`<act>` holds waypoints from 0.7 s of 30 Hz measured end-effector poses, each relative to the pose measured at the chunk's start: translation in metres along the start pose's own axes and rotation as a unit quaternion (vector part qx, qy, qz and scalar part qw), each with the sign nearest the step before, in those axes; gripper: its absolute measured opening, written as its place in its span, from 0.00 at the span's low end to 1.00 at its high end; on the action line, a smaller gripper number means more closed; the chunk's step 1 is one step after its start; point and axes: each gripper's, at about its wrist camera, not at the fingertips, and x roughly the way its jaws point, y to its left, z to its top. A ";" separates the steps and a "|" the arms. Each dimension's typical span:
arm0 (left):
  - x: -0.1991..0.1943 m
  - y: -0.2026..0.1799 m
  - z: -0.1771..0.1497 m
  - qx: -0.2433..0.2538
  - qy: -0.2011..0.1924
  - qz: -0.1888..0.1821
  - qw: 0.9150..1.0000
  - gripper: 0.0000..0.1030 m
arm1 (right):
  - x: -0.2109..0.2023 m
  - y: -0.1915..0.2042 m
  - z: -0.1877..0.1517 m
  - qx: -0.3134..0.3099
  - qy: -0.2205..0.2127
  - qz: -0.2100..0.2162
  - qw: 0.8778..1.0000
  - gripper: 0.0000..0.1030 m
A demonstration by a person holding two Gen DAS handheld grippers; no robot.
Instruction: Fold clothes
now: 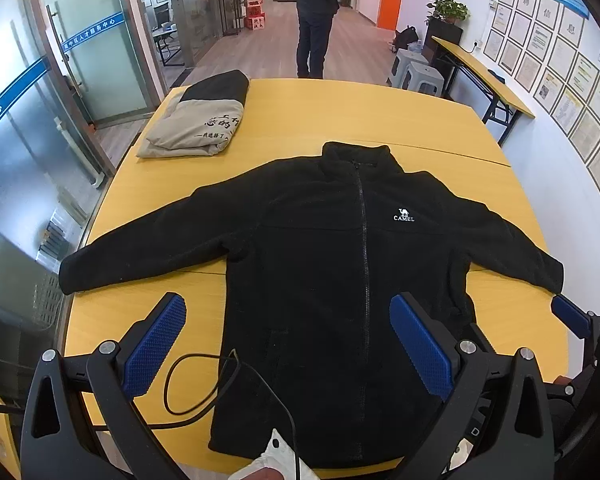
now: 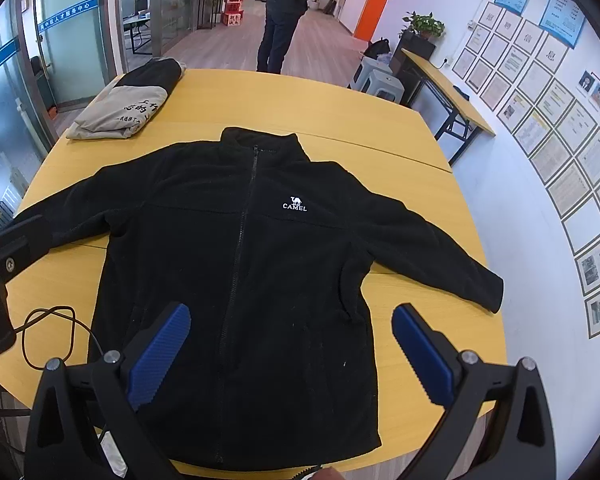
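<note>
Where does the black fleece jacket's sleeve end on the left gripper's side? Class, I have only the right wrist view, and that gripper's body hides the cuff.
Observer: The cuff lies on the yellow table, right at its edge, with the sleeve spread outward from the black fleece jacket.
Operator: Is the left gripper holding anything?
Observer: No. The left gripper is open and empty, hovering near the jacket's lower part.

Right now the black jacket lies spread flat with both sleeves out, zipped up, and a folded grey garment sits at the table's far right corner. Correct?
Not quite. The folded grey garment sits at the table's far left corner, as the left wrist view shows. The rest of the statement about the black jacket holds.
</note>
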 end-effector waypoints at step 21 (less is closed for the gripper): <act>0.027 -0.023 -0.004 0.001 0.033 0.023 0.999 1.00 | 0.033 -0.024 -0.005 0.012 0.020 0.020 1.000 1.00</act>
